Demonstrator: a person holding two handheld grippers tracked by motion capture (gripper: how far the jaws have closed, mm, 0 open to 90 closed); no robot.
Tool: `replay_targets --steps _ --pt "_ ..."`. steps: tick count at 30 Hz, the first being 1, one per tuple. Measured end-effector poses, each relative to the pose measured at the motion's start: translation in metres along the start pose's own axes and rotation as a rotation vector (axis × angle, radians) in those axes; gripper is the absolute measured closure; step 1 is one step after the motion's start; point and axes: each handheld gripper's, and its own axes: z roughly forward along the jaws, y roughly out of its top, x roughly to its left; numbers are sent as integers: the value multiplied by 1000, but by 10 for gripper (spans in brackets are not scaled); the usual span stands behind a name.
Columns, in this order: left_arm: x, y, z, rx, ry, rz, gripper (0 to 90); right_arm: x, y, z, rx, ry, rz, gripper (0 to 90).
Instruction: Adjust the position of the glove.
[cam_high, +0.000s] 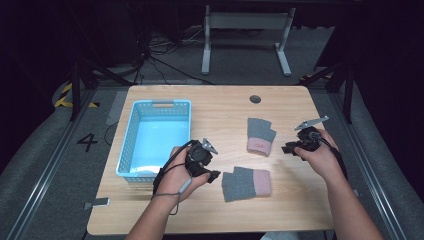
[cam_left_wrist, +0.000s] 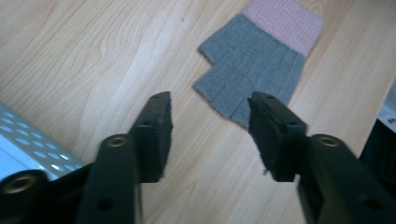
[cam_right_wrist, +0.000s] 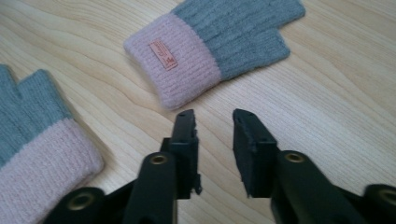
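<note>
I have the left gripper (cam_high: 214, 175) low in the frame's centre-left, its fingers (cam_left_wrist: 156, 126) spread with nothing between them, tips just short of the near glove (cam_high: 246, 183) lying flat on the tabletop (cam_high: 220, 110). My right gripper (cam_high: 290, 148) sits at the right, fingers (cam_right_wrist: 185, 135) parted and empty, just short of the far glove (cam_high: 260, 135) and its pink cuff. The blue basket (cam_high: 131, 131) stands at left.

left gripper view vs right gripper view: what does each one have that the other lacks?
Left gripper view alone: a corner of the blue perforated basket and the left gripper, jaws open over bare wood. Right gripper view alone: the far glove with a label on its pink cuff, and the right gripper, jaws open. Both share: the near glove and the wooden table.
</note>
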Motion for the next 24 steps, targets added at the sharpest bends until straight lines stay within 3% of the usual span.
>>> replay_targets --steps 3,11,17,24 --pt "2 0 -2 -8 -3 -9 564 4 2 0 2 16 -29 900" --pt "2 1 -5 -17 0 -20 538 13 12 -1 -5 82 -50 900" --pt "1 1 -5 -11 -3 -20 521 19 26 1 13 122 -93 900" --pt "1 1 -4 -5 -2 -17 513 24 46 4 50 92 -109 900"
